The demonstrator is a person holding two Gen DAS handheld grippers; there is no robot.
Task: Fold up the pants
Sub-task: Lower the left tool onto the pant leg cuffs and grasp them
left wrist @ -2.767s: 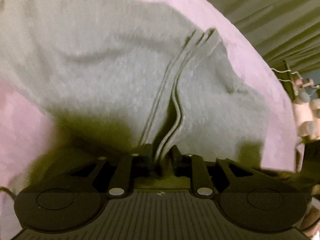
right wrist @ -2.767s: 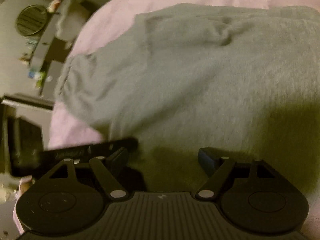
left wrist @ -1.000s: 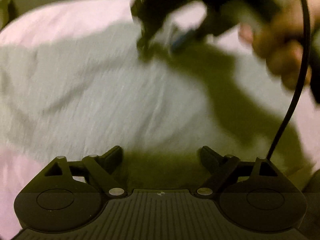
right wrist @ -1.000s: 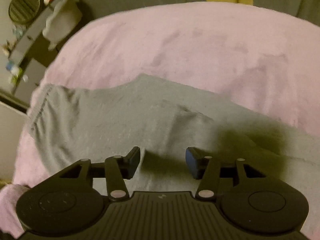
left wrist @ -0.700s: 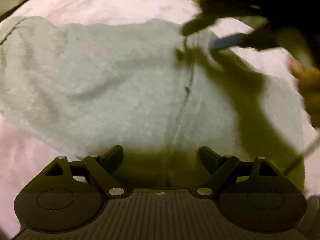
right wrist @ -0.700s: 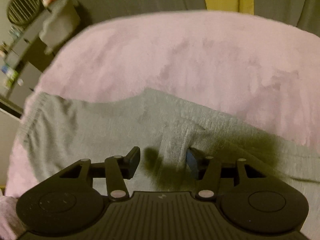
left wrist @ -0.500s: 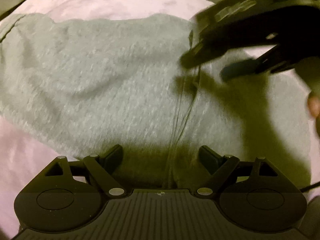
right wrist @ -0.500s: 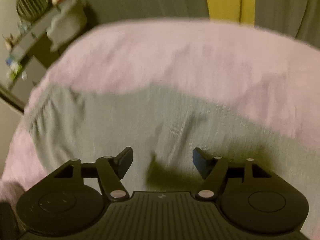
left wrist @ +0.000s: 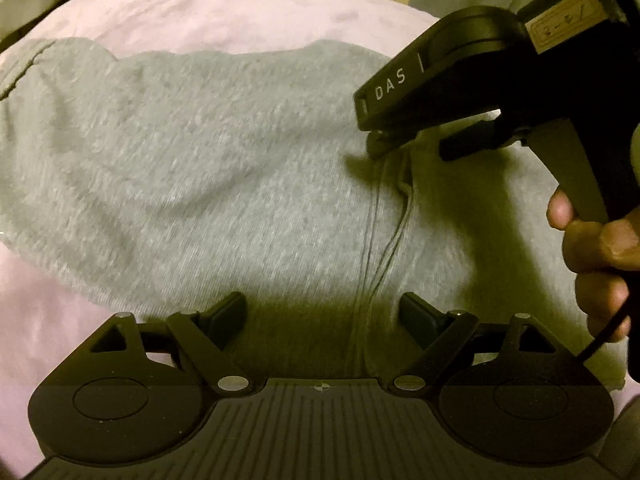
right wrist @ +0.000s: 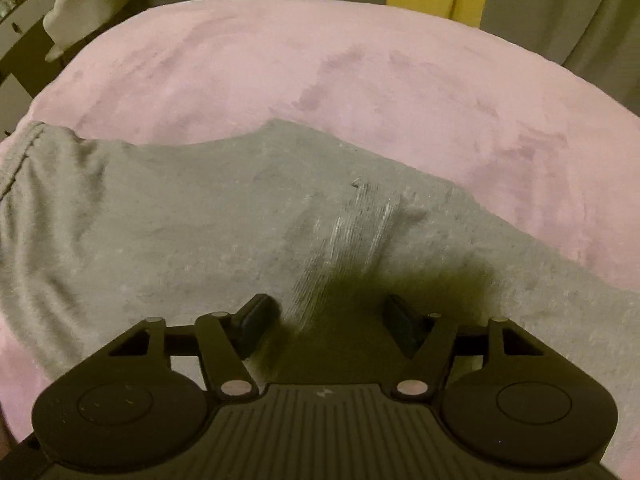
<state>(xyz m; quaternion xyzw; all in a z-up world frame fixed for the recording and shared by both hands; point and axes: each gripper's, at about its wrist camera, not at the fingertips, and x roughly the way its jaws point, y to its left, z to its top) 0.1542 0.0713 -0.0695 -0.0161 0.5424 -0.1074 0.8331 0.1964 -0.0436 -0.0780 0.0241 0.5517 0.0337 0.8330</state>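
Grey pants [left wrist: 224, 168] lie spread flat across the pink blanket [right wrist: 360, 80], seam [left wrist: 376, 248] running toward the left gripper [left wrist: 323, 316]. Left gripper jaws stand wide apart above the cloth, gripping nothing. Right gripper [right wrist: 332, 320], held in a hand [left wrist: 596, 256], has jaws apart and just closing further, over a raised fold of the pants, pads not pressing it.

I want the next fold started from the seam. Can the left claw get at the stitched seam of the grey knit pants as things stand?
Probably yes: the left claw stands open just above the grey knit pants, the stitched seam running bare between its fingers.
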